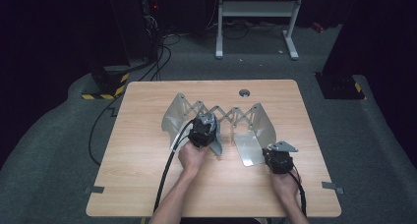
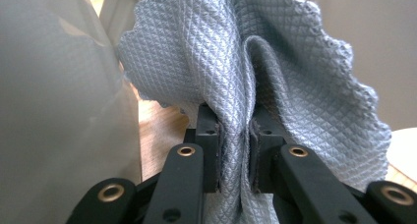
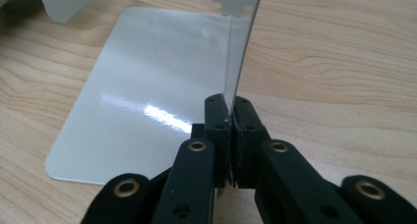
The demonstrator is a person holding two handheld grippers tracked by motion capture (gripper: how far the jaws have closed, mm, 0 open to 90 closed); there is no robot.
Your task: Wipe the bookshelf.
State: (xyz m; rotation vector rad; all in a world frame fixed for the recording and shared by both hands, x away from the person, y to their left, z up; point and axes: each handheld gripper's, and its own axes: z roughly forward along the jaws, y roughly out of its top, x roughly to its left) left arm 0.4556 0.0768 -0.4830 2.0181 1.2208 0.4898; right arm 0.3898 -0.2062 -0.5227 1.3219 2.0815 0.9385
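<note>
Clamped between the jaws of the left hand-held gripper (image 2: 235,150), a grey quilted cloth (image 2: 275,81) bunches up just ahead of the lens; in the high view that left hand-held gripper (image 1: 202,131) sits at about 10 o'clock from the surface's middle, against the left panel of a grey accordion-style folding rack (image 1: 216,117). The right hand-held gripper (image 3: 230,135) is closed on the thin edge of an upright panel (image 3: 241,47), beside a flat glossy panel (image 3: 142,86) lying on the wooden surface (image 3: 334,76) at about 4 o'clock. Judging from this, wiping the rack is underway at its left end, with the middle lattice and right panels probably left. No brand, label or writing is readable.
</note>
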